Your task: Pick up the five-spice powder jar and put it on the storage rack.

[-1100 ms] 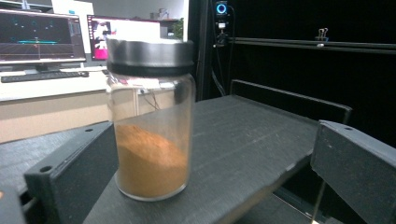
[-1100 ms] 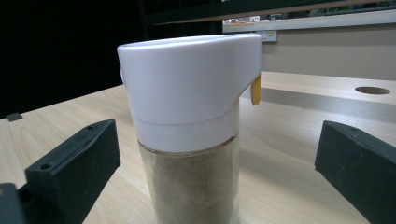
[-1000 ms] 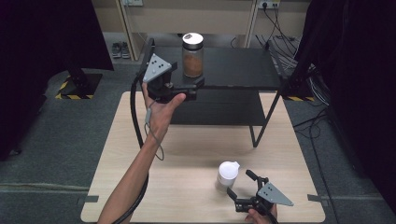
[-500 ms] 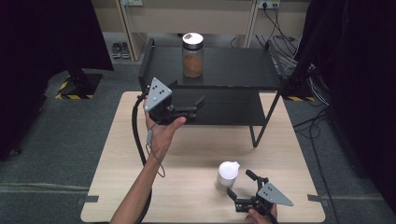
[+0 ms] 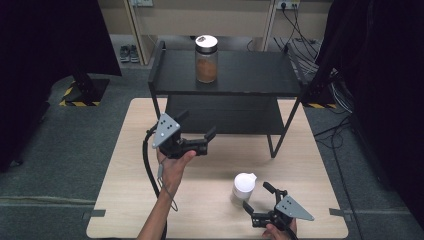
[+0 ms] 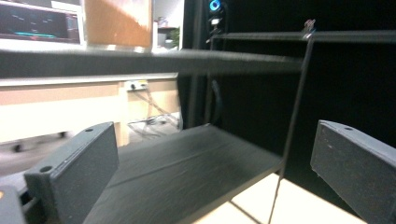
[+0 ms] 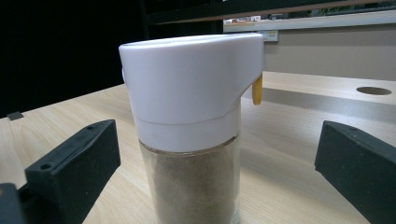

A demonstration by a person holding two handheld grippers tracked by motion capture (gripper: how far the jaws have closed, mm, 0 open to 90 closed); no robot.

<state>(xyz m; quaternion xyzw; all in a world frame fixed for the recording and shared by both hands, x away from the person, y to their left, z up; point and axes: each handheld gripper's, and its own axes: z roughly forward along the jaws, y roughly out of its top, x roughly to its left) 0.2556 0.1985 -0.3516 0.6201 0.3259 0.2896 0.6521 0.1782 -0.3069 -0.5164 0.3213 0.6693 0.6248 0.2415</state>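
Observation:
A glass jar (image 5: 206,59) with brown contents and a white lid stands on the top board of the black shelf rack (image 5: 250,80). My left gripper (image 5: 196,125) hovers open over the table in front of the rack's lower board (image 6: 187,158), with nothing between its fingers. A white-capped shaker (image 5: 243,188) with pale powder stands on the wooden table (image 5: 210,200) near the front. My right gripper (image 5: 258,198) rests just right of it, open. In the right gripper view the shaker (image 7: 191,116) stands between the two spread jaws without touching them.
The rack's thin legs (image 5: 272,145) stand on the table's far half. A round hole (image 7: 373,90) is cut in the tabletop. Cables and a wall socket (image 5: 285,6) lie on the floor behind. Dark curtains flank both sides.
My left gripper has drawn back from the rack's top board beside the brown jar, down and toward the person, to the lower board's level. The jar, shaker and right gripper stayed put.

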